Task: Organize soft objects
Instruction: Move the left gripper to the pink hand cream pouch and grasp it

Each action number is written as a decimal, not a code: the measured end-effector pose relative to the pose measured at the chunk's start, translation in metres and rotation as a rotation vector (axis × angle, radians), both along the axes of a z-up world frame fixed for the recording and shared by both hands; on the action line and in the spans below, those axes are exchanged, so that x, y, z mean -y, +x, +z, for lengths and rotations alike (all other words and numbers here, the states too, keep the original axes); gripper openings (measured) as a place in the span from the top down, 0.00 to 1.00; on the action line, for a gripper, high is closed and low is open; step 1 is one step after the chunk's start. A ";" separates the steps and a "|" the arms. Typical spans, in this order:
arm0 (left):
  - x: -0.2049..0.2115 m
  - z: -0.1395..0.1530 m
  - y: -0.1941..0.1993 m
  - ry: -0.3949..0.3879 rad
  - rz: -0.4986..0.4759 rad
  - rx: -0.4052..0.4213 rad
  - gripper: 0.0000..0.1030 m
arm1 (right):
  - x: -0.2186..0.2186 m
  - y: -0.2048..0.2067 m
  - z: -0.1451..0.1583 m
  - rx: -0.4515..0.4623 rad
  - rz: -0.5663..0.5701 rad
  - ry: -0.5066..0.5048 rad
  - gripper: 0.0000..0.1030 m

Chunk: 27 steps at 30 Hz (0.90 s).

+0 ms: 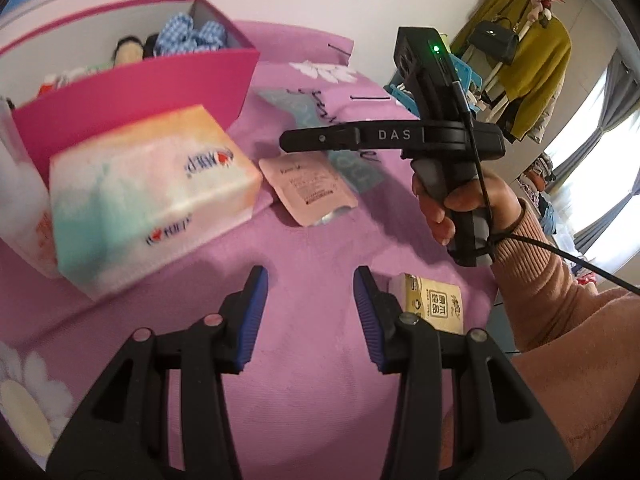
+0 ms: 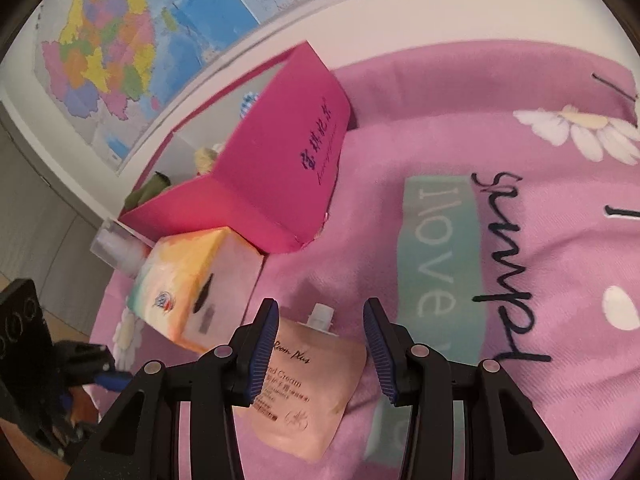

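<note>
A magenta box (image 1: 132, 96) with soft toys and blue checked cloth inside stands at the back left on the pink bedspread; it also shows in the right wrist view (image 2: 280, 176). A pastel tissue pack (image 1: 152, 196) lies in front of it, also seen from the right (image 2: 192, 280). A pink hand-cream pouch (image 1: 308, 188) lies mid-bed. My right gripper (image 2: 320, 344) is open, hovering just above that pouch (image 2: 308, 392). My left gripper (image 1: 310, 312) is open and empty above bare bedspread. A small yellow tissue packet (image 1: 436, 304) lies beside its right finger.
A clear plastic container (image 2: 116, 248) sits left of the tissue pack. The right hand-held gripper body (image 1: 440, 128) hangs over the bed's right side. A coat rack with clothes (image 1: 528, 64) stands beyond the bed. A map (image 2: 120, 40) covers the wall.
</note>
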<state>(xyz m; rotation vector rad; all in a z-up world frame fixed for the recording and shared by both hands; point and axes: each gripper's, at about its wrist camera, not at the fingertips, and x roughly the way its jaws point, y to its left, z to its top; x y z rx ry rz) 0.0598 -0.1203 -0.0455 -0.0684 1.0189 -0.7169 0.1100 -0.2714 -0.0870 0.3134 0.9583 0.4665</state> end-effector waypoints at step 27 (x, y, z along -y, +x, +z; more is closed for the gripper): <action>-0.021 -0.031 -0.006 -0.038 0.089 -0.118 0.55 | -0.042 -0.062 -0.005 -0.036 0.123 0.022 0.55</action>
